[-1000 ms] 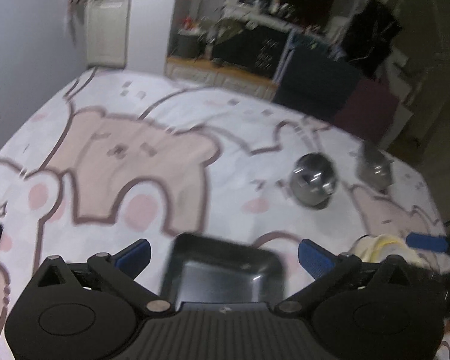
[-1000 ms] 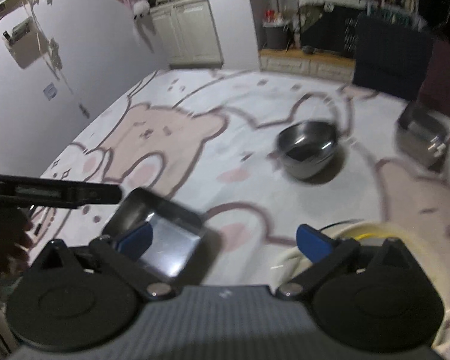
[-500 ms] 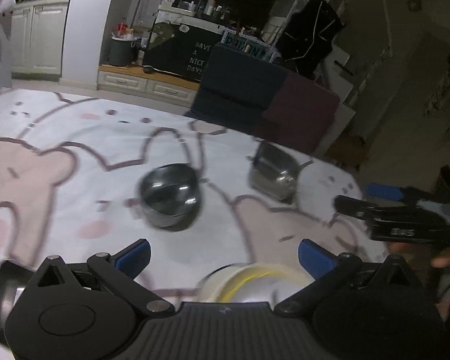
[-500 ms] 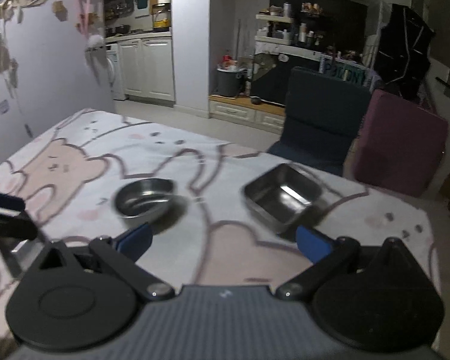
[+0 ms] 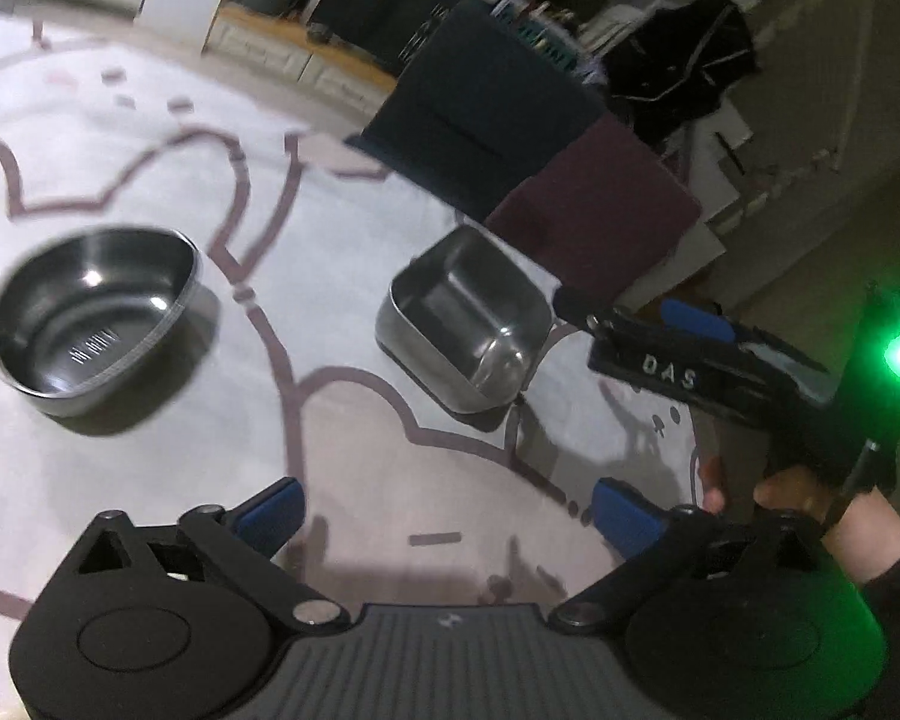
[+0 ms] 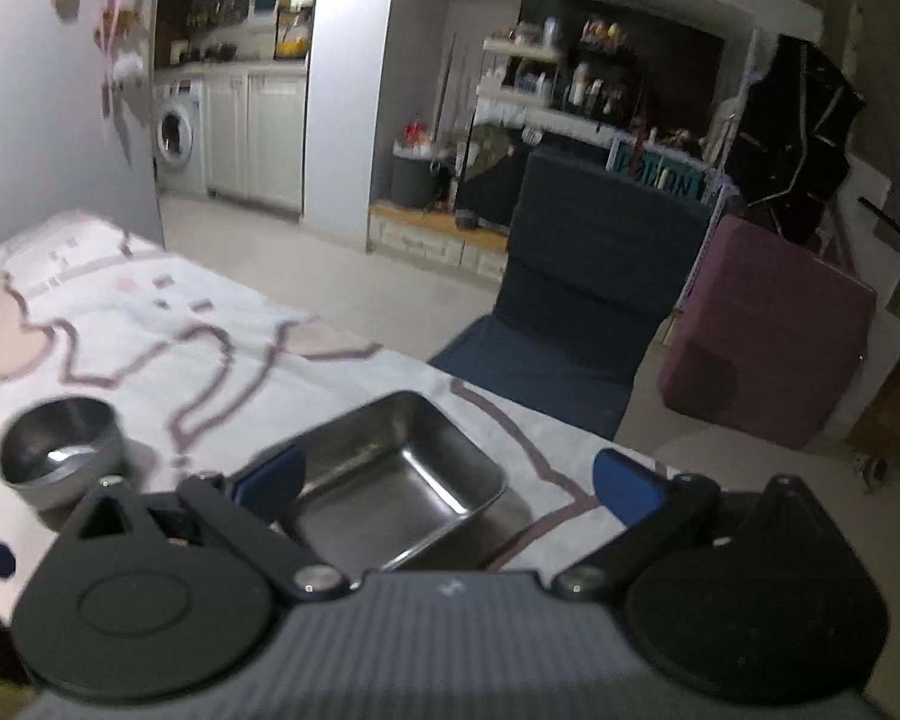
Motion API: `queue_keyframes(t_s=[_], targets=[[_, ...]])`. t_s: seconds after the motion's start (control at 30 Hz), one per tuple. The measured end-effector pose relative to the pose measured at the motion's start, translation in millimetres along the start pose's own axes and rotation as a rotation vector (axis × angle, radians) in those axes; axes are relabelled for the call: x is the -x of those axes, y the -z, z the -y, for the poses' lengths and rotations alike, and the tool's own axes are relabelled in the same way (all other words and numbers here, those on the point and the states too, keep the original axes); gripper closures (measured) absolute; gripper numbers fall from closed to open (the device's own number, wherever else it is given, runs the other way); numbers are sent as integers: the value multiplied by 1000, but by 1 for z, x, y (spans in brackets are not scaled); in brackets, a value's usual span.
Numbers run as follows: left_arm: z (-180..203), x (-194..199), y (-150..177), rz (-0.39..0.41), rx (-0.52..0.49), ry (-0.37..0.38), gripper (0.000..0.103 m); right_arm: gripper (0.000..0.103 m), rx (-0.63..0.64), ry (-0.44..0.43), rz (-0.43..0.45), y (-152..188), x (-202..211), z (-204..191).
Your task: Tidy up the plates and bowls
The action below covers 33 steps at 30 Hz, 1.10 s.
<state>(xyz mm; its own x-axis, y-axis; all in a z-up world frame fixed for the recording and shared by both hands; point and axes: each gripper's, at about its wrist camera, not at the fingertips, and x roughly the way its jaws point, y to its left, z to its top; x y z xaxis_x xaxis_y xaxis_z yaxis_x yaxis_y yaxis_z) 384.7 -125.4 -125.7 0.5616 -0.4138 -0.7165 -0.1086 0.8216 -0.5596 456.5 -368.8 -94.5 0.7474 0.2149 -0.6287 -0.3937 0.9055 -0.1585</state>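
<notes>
**Shiny steel on matt printed cloth**

Ahead of the left gripper [image 5: 444, 513], the round bowl [image 5: 93, 324] and square dish [image 5: 465, 330] are glossy polished metal. The tablecloth [image 5: 150, 138] beneath looks soft, matt fabric. Gripper pads [image 5: 270, 510] appear matt blue plastic.

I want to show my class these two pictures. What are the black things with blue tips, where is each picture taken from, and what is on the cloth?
No robot here: a person holds a pair of hand-held tongs in each hand, each carrying a camera that looks along its blue-tipped fingers. One picture looks from the left tongs, which have just been closing slightly with nothing between them; the right tongs show at its right edge. The other looks from the right tongs, open and empty. On the bear-print cloth sit a round steel bowl and a rectangular steel dish. Nothing is held.
</notes>
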Motion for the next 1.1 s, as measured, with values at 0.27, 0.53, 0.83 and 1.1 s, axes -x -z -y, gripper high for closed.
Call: queue_keyframes(t_s=[0.27,0.53,0.83,1.1], targets=[[-8,-42,-17,-20,74,42,20,27,28,-76,-80,-22,-71,15],[-7,-63,-29,-9,-16,81,24,35,99,-91,-161,-20,-117,-4],[-23,-70,-43,-9,-22,64,30,65,90,-109,-238,-11,-105,2],[-36,-72,-59,-22,-43,19,52,75,-49,-213,-284,29,-57,10]])
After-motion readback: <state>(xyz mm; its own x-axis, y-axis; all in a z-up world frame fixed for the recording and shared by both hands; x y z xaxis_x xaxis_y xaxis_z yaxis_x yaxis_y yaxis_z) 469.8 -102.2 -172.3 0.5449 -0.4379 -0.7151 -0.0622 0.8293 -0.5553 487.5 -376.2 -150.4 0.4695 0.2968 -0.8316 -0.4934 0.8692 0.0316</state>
